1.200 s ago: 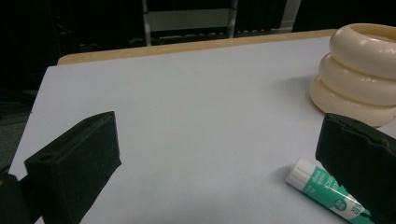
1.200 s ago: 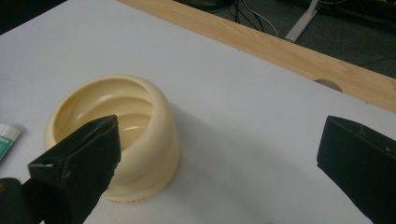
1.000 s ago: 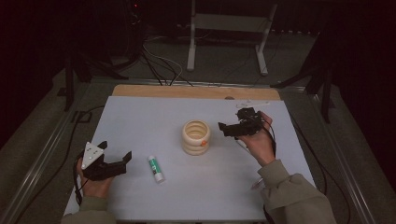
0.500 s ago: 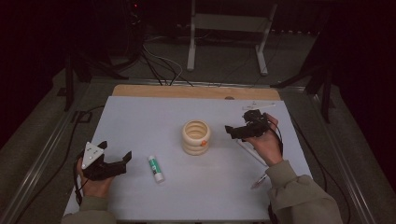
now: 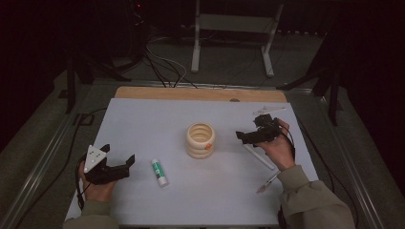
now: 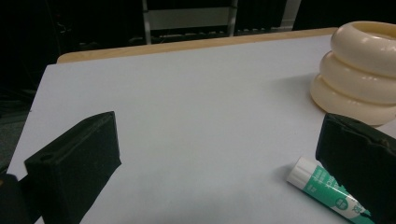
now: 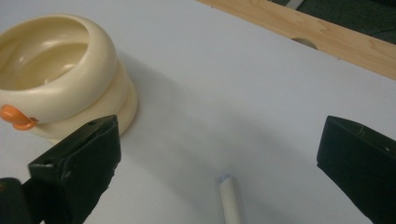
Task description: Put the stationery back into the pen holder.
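A cream holder (image 5: 200,140) made of three stacked rings stands at the table's middle, with a small orange tab on its side. A green-and-white glue stick (image 5: 159,171) lies to its near left. My left gripper (image 5: 118,155) rests on the table left of the glue stick, open and holding nothing. In the left gripper view the glue stick (image 6: 327,189) lies by the right jaw and the holder (image 6: 364,70) stands beyond it. My right gripper (image 5: 244,136) hovers just right of the holder, open and empty. In the right gripper view a white stick (image 7: 231,200) lies between the jaws and the holder (image 7: 56,79) is at the left.
A long white stick (image 5: 258,156) lies on the white tabletop (image 5: 153,119) under my right hand, with a thin brush (image 5: 267,182) nearer the front. Another small white item (image 5: 267,110) lies at the back right. A wooden strip (image 5: 200,94) edges the far side.
My right gripper has drifted a little to the right and toward the near side, away from the holder. The left gripper has stayed put.
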